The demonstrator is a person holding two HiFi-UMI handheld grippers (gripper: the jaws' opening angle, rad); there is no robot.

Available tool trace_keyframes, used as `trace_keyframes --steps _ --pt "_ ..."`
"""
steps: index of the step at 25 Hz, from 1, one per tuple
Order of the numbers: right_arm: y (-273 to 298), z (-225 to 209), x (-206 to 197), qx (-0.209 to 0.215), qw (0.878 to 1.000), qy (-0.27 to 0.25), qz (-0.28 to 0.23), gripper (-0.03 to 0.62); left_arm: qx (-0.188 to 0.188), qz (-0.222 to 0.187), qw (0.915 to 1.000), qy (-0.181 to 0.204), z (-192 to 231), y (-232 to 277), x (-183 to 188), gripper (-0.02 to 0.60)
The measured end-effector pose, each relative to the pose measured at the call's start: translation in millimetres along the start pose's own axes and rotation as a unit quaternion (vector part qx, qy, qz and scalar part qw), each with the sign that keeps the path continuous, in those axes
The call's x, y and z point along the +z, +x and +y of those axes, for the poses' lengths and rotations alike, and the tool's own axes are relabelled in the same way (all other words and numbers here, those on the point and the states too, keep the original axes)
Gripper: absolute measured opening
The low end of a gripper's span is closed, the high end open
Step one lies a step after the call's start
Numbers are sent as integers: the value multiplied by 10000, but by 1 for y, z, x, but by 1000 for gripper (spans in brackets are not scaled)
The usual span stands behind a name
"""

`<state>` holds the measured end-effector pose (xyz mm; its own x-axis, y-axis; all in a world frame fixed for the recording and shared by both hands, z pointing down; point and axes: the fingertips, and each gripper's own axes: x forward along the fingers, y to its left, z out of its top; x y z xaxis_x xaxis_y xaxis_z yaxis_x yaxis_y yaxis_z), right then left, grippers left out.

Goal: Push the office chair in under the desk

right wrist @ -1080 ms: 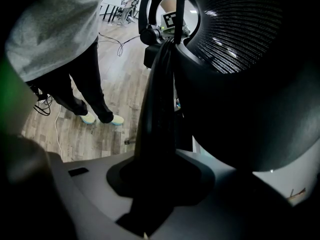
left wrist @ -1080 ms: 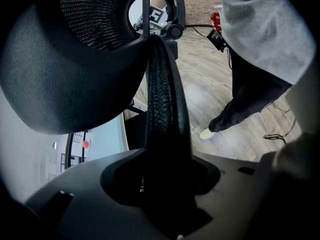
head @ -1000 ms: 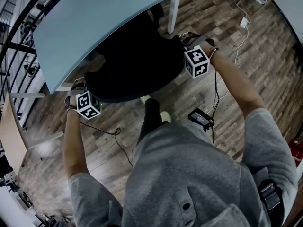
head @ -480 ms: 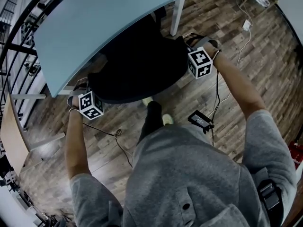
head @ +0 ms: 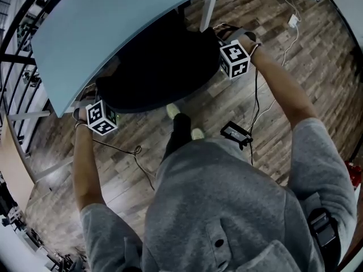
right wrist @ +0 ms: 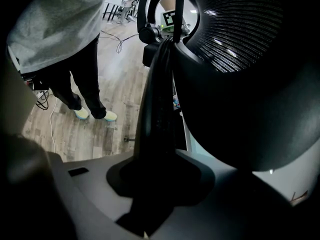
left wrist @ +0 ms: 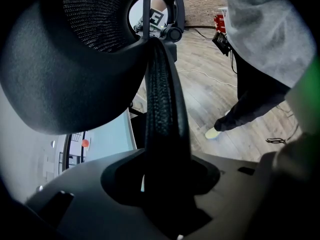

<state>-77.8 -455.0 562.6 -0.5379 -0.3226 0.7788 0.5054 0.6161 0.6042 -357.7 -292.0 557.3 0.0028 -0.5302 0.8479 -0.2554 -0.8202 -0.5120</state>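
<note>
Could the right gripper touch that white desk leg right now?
Probably not at once: the right gripper is shut on the backrest rim of the office chair and would have to let go first. The desk leg stands close beyond it, with only wooden floor between.

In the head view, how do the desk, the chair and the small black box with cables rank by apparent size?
desk, largest
chair, partly hidden under the desk
black box, clearly smallest

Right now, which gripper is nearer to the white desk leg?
Right. The right gripper grips the edge of the office chair close to the white desk leg; the left gripper grips the opposite edge, the whole chair's width away.
</note>
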Motion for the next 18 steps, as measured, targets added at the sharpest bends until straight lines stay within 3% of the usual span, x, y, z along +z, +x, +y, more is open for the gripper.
trace_keyframes --steps 18 --pt "21 -29 -13 11 10000 -1 18 121 143 -99 9998 37 34 15 -5 192"
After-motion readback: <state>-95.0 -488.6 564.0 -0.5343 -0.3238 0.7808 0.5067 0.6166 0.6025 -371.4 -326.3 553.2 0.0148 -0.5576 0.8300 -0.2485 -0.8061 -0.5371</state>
